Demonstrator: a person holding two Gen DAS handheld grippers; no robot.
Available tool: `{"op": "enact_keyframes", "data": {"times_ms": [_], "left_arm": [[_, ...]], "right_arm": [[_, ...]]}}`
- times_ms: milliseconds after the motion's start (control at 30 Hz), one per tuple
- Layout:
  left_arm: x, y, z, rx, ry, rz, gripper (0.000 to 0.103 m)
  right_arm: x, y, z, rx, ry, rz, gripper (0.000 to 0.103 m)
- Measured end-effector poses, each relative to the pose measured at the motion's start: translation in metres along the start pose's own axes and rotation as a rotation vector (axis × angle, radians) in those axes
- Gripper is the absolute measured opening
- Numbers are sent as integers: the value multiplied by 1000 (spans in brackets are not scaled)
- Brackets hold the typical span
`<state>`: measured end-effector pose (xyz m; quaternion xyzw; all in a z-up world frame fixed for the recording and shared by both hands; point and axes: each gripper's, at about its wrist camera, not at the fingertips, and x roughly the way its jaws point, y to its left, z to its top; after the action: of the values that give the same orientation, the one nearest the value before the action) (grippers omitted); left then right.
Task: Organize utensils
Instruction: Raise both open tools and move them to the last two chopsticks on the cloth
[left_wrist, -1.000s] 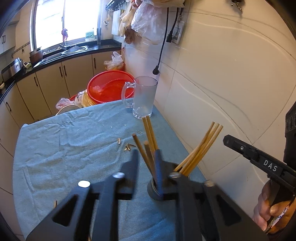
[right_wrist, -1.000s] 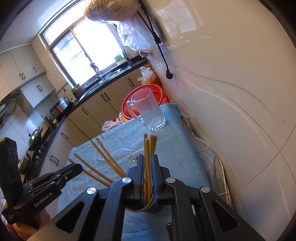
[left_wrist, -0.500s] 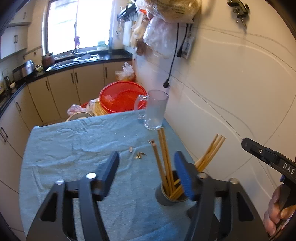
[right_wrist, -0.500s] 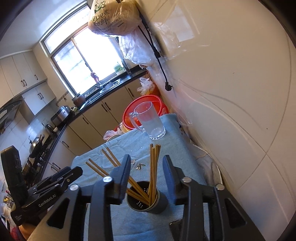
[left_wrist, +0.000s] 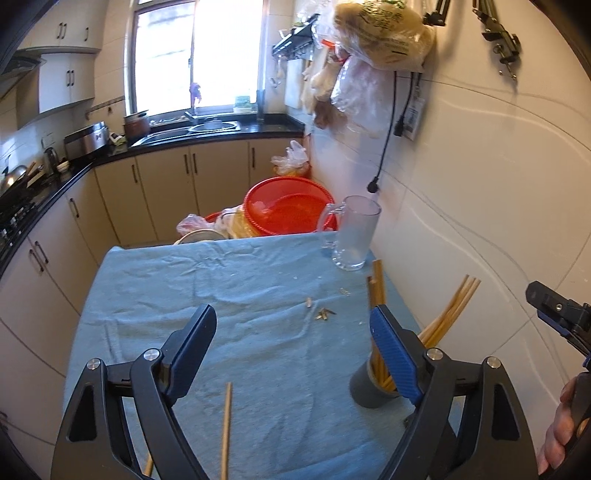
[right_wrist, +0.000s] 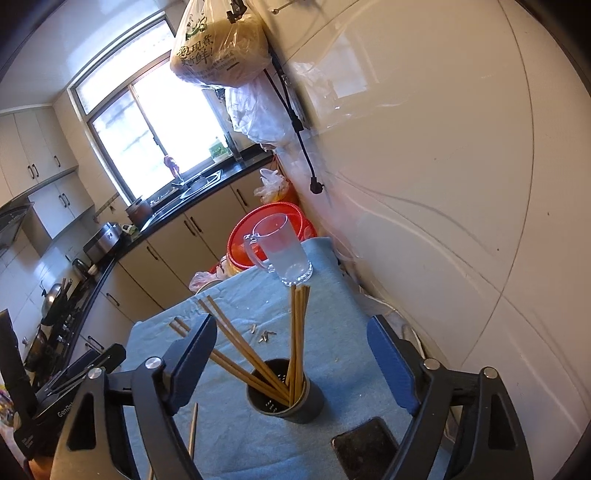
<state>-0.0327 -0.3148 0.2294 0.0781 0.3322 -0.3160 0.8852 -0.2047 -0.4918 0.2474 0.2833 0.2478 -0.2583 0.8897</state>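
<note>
Left wrist view: loose chopstick waiting on the desk.
The left tool is spread wide and holds nothing; a slim, pale wooden chopstick lies flat on the crumpled blue cloth below it. I'd come down straight over the stick's middle and pinch across its width, since a smooth round stick can roll. The dark round holder stands to the right.

Right wrist view: holder already stocked.
The right tool is also wide apart and empty, above the holder, where matching chopsticks lean fanned out; a ribbed glass mug stands beyond.
</note>
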Motion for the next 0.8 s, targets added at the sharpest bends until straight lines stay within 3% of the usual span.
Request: {"op": "enact_keyframes", "data": {"times_ms": [800], "left_arm": [[-35,116,-54,-145,43,145,85]], "right_arm": [[6,87,-56,-123,98,92,88]]}}
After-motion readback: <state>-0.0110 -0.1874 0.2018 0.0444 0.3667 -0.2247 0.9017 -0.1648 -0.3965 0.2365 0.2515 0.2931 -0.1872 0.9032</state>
